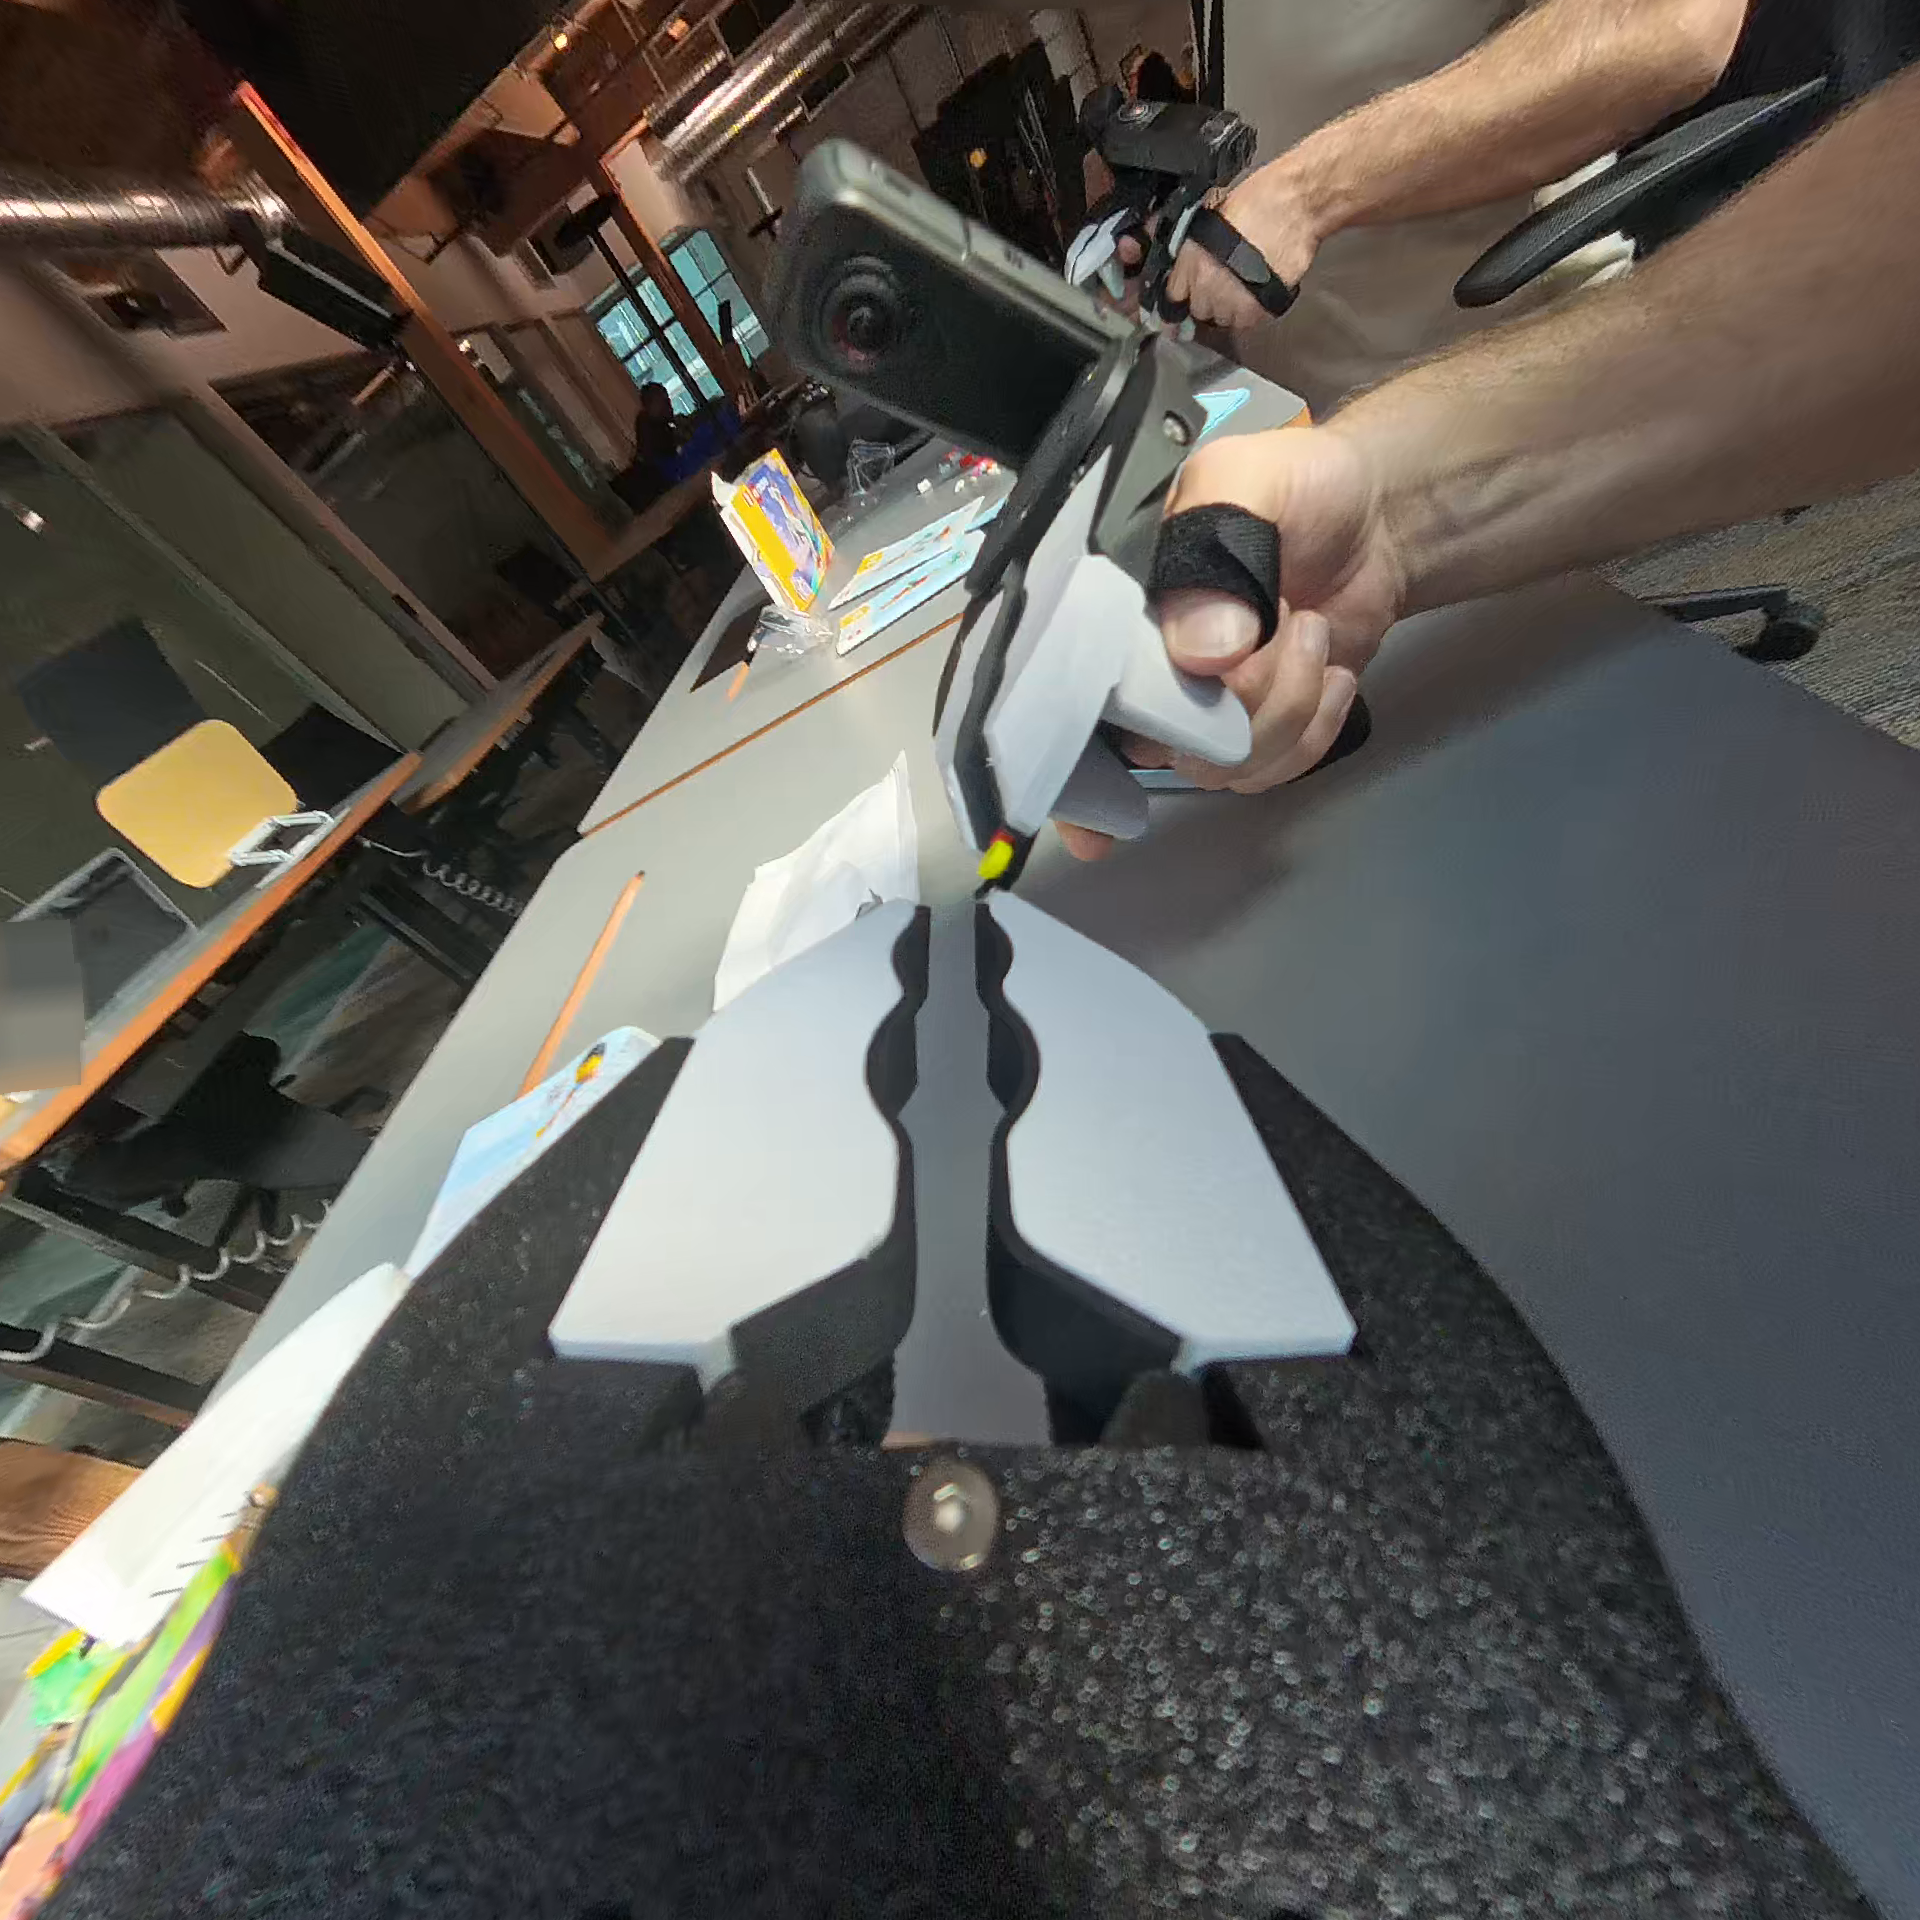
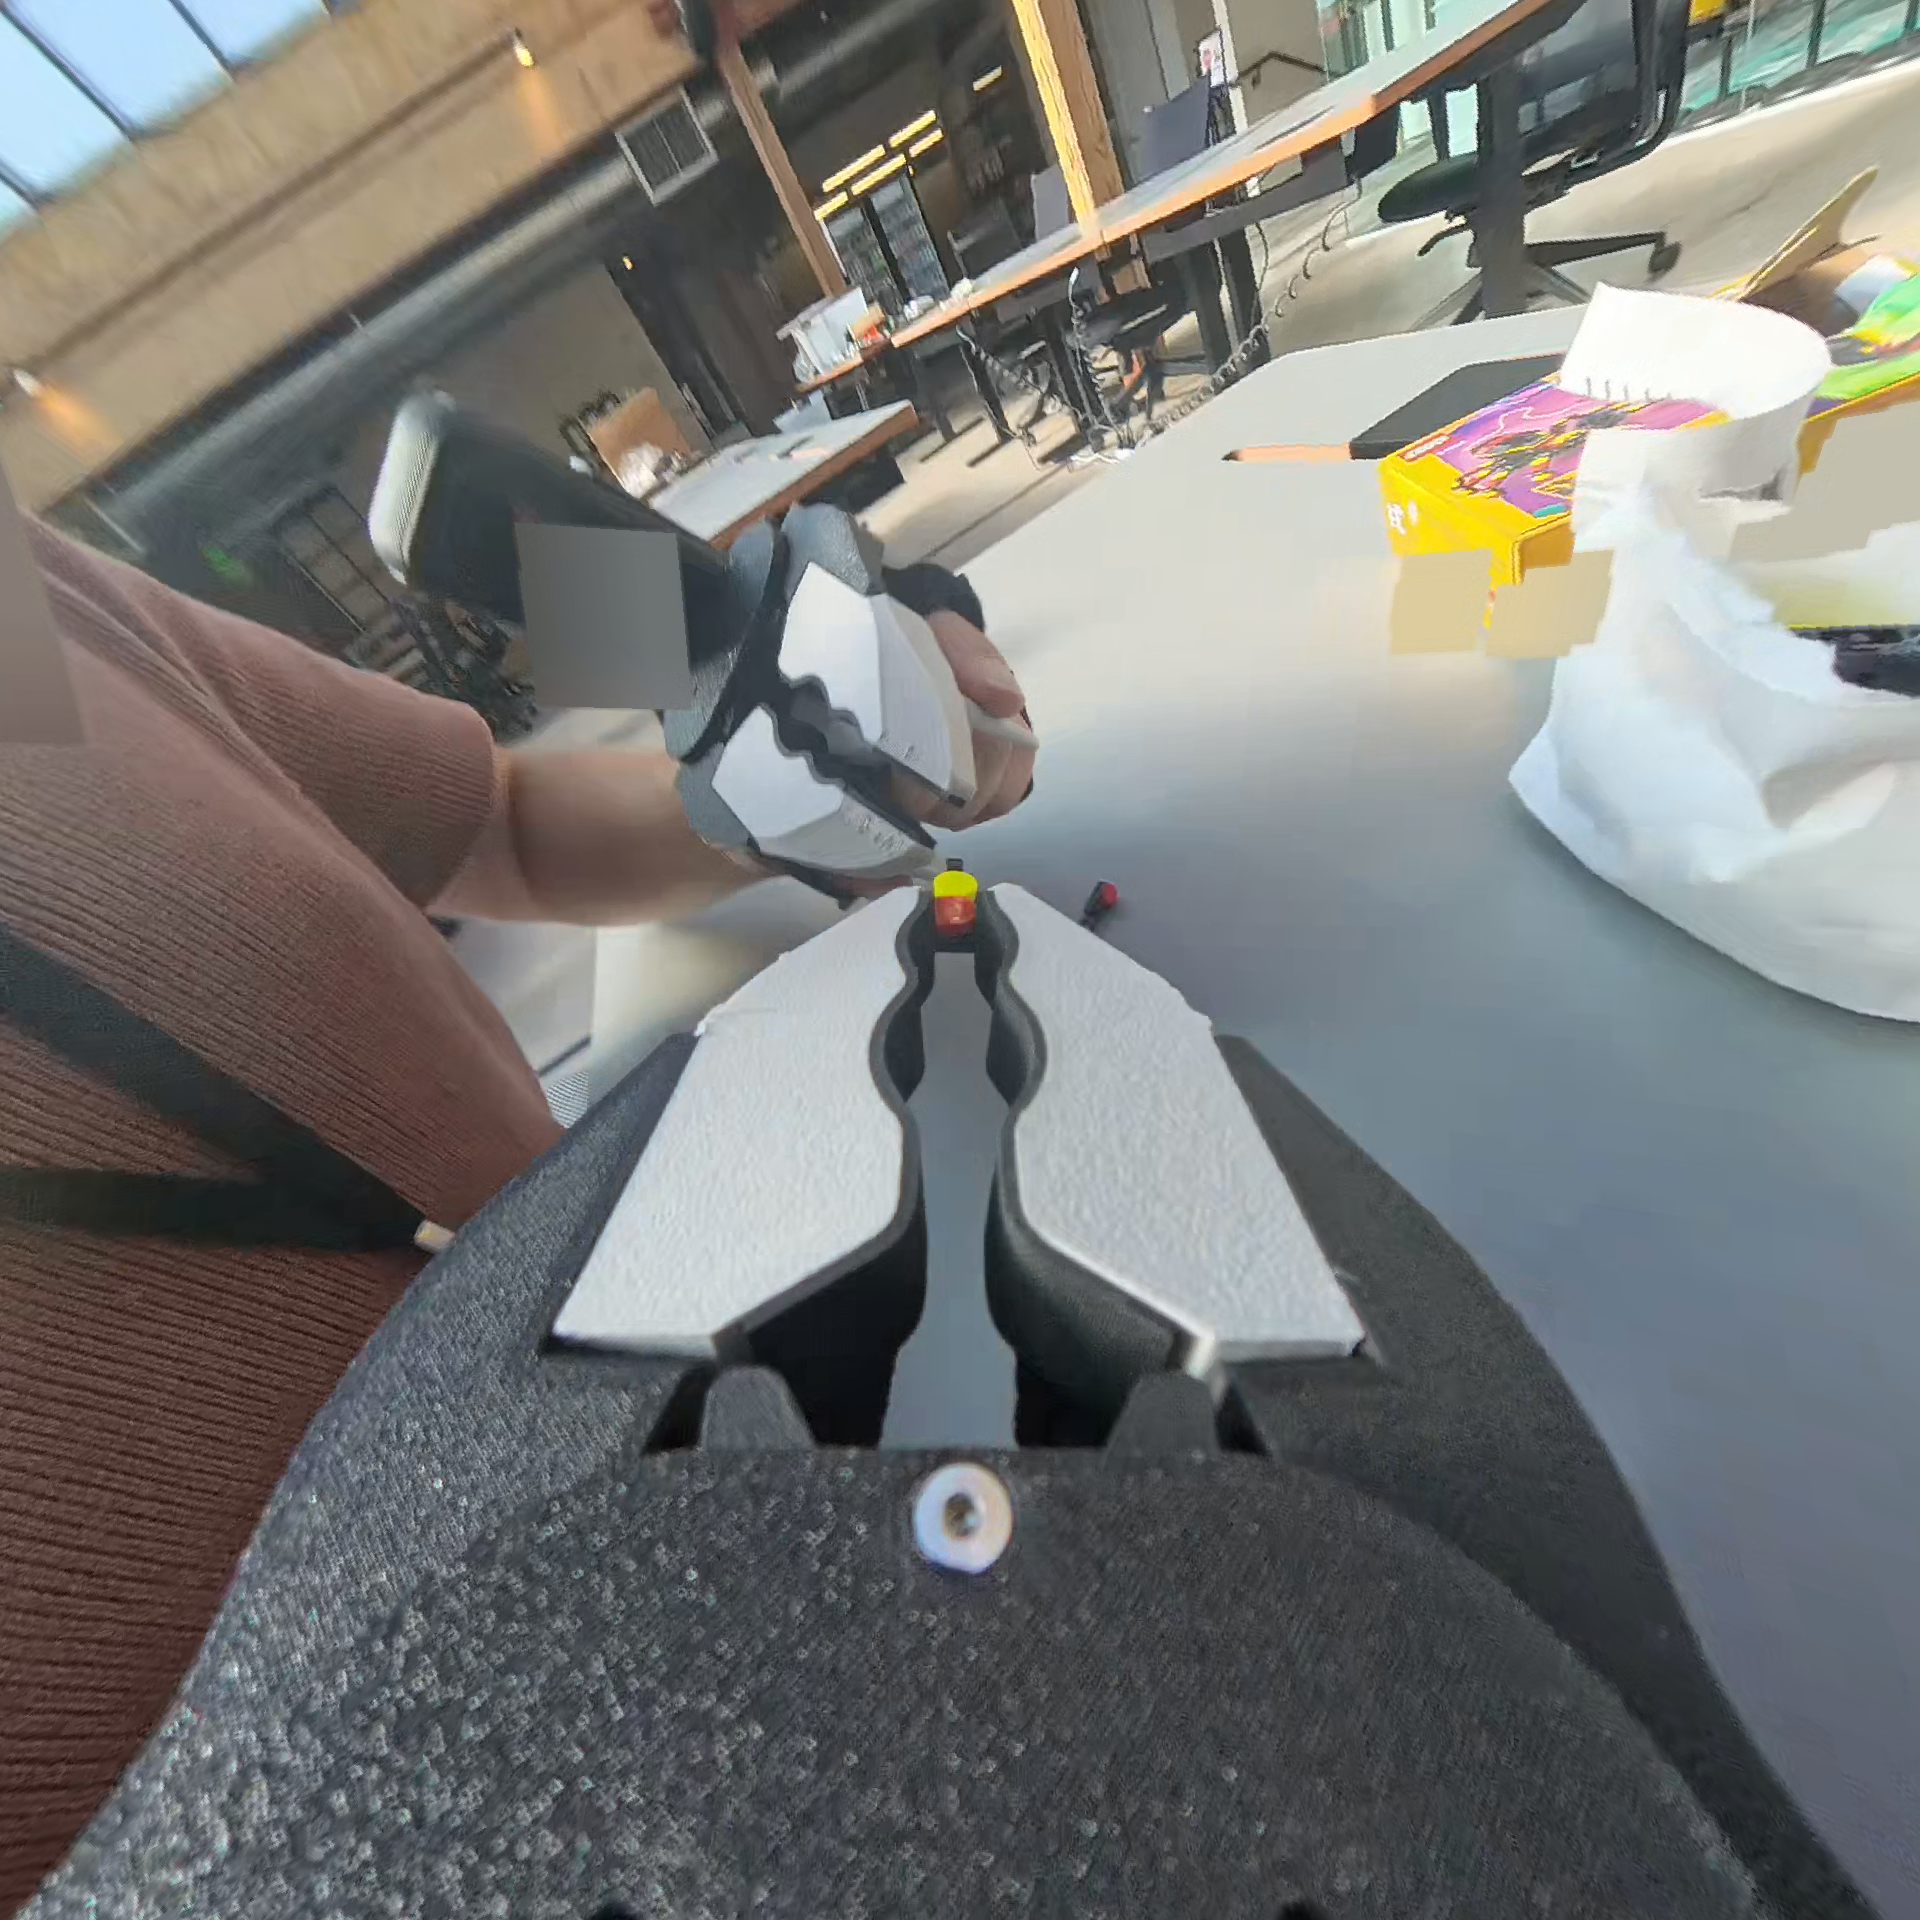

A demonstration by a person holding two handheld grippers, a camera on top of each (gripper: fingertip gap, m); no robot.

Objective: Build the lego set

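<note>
1. While the left wrist view looks along its own fingers, the left gripper [image 1: 948,914] shows a narrow gap between the tips with nothing visibly between them, so it reads as nearly closed but empty. Just beyond its tips, the right gripper [image 1: 995,868] pinches a small stack of lego pieces [image 1: 995,860], yellow with a red piece beside it, just above the grey table [image 1: 1558,987]. One white paper bag [image 1: 831,883], one pencil [image 1: 582,987] and one instruction booklet [image 1: 540,1112] lie to the side; a second set's box [image 1: 779,530] stands far down the table.

2. Seen from the right wrist view, the right gripper [image 2: 954,920] is clenched on the lego pieces [image 2: 954,902]: two are countable, one yellow and one red. The left gripper [image 2: 914,852] hovers just beside them, jaws apart from the stack. One loose red and black piece [image 2: 1099,900] lies on the table [image 2: 1351,1039] near the tips. One white bag [image 2: 1714,810] and one purple and yellow box [image 2: 1475,488] sit well apart to the right.

3. Risks, as a judgement: the stack is tiny and held only at the fingertips, so a sideways push from the left gripper could twist it out or split the two pieces. A loosened grip would drop them to the table, where they could roll away.
</note>
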